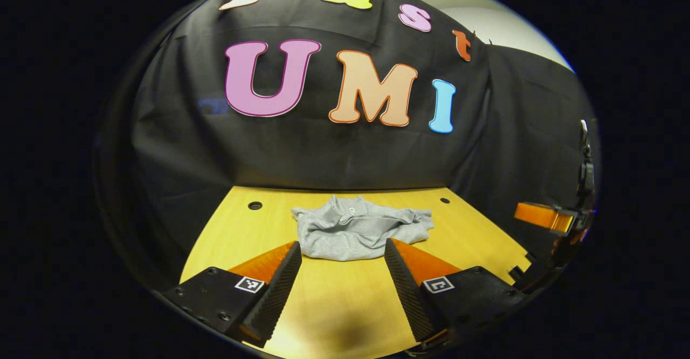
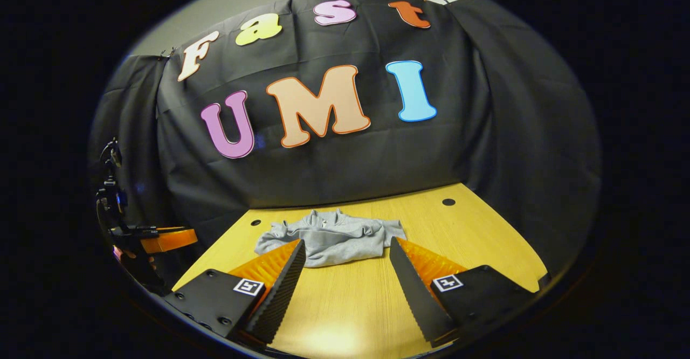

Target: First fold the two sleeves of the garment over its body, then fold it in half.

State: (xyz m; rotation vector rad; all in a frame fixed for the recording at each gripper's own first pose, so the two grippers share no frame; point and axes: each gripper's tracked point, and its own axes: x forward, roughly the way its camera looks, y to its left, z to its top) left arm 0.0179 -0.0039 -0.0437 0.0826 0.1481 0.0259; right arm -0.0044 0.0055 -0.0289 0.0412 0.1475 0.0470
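Note:
A grey garment (image 1: 358,229) lies in a folded, rumpled bundle on the yellow wooden table (image 1: 334,305), toward its far middle; in the right gripper view the garment (image 2: 331,239) sits just beyond the fingers. My left gripper (image 1: 343,252) hovers open above the table, short of the garment's near edge, holding nothing. My right gripper (image 2: 347,251) is likewise open and empty, its fingertips level with the garment's near edge. The right gripper (image 1: 560,219) shows at the far right of the left gripper view, and the left gripper (image 2: 145,237) at the far left of the right gripper view.
Black cloth walls close the table at the back and both sides. Small dark holes (image 1: 255,206) (image 2: 448,202) mark the tabletop near its far corners. Bare wood lies between the fingers and the table's near edge.

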